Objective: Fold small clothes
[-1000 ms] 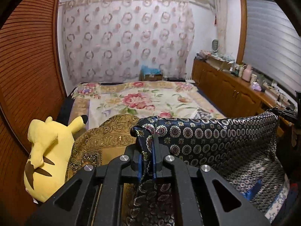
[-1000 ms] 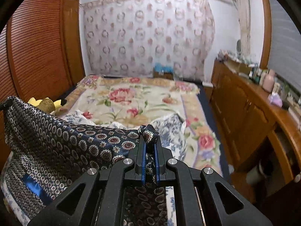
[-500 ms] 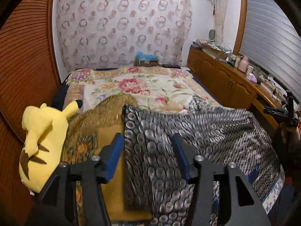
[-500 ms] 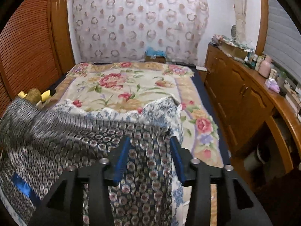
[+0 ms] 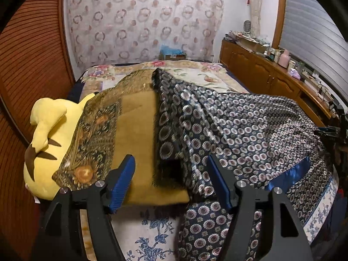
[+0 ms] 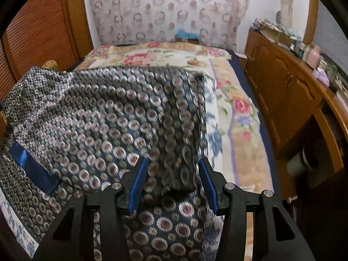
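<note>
The patterned cloth (image 5: 239, 130) is seen lying released directly below and ahead of both grippers, long axis running across between them. The left gripper (image 5: 171, 180) and right gripper (image 6: 171, 183) have just been opening; nothing is pinched.

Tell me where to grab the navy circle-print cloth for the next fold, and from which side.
Probably take the navy circle-print cloth at its two far corners, one per gripper, coming down from above. It lies spread on the bed, far edge free, and the left gripper and right gripper have just opened, pads clear.
</note>
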{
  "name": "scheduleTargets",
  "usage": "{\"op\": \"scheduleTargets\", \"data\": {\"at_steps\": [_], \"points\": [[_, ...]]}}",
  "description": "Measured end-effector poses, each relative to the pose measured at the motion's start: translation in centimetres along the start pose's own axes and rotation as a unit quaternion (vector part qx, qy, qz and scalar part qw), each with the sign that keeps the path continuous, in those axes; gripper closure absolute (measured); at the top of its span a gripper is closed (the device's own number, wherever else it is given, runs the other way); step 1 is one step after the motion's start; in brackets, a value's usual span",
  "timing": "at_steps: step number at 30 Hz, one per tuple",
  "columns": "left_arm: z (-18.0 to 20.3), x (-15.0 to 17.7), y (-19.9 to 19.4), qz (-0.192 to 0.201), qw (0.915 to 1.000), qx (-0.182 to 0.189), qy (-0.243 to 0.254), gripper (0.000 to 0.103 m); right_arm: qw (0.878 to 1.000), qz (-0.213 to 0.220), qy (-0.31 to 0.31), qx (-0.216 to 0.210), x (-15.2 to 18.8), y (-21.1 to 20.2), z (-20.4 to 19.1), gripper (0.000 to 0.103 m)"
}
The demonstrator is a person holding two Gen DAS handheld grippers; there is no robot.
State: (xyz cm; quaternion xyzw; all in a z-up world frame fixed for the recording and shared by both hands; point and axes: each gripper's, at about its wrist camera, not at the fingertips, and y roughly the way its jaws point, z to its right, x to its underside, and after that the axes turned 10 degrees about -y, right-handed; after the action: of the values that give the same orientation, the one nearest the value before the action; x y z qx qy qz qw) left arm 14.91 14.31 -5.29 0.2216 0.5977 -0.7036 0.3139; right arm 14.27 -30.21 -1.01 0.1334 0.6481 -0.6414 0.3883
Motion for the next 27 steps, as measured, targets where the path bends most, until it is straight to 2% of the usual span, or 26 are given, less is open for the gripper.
{"op": "scheduleTargets", "data": {"at_steps": [3, 5, 7, 8, 9, 12, 17, 19, 20, 21, 27], "points": [[-0.7, 0.3, 0.4, -0.004, 0.9999, -0.004, -0.016, 0.034, 1.000, -0.012, 0.005, -0.001, 0.7, 0.1, 0.4, 0.053], [-1.0, 0.3, 0.4, 0.002, 0.9997, -0.003, -0.023, 0.034, 1.000, -0.011, 0.002, -0.003, 1.1, -0.2, 0.4, 0.057], [-1.0, 0.2, 0.2, 0.009, 0.9997, 0.003, -0.024, 0.034, 1.000, -0.007, -0.006, -0.009, 1.9, -0.4, 0.3, 0.078], [-1.0, 0.2, 0.2, 0.012, 0.9997, 0.007, -0.022, 0.035, 1.000, -0.005, -0.009, -0.012, 1.8, -0.8, 0.4, 0.083], [-0.9, 0.1, 0.2, 0.013, 0.9997, 0.011, -0.020, 0.039, 1.000, -0.003, -0.011, -0.017, 1.7, -1.2, 0.4, 0.094], [-0.6, -0.2, 0.4, 0.010, 0.9995, 0.023, -0.016, 0.050, 0.999, 0.013, -0.016, -0.032, 1.7, -1.9, 0.4, 0.101], [0.3, -0.5, 1.6, 0.003, 0.9998, 0.017, -0.004, 0.059, 0.996, 0.073, 0.001, -0.041, 1.7, -5.9, 1.4, 0.102], [0.3, -0.5, 2.0, -0.002, 0.9999, 0.013, -0.008, 0.073, 0.995, 0.087, 0.009, -0.047, 1.8, -7.4, 2.0, 0.102], [0.2, -0.5, 2.2, -0.005, 0.9999, 0.009, -0.013, 0.091, 0.995, 0.089, 0.010, -0.045, 2.1, -8.0, 2.2, 0.102], [0.2, -0.4, 2.2, -0.008, 0.9998, 0.011, -0.017, 0.098, 0.995, 0.091, 0.010, -0.043, 2.2, -8.6, 2.4, 0.102], [0.7, 1.2, 0.0, 0.013, 0.9994, 0.028, -0.012, 0.102, 0.995, 0.088, 0.009, -0.039, 3.4, -9.9, 3.5, 0.102]]}}
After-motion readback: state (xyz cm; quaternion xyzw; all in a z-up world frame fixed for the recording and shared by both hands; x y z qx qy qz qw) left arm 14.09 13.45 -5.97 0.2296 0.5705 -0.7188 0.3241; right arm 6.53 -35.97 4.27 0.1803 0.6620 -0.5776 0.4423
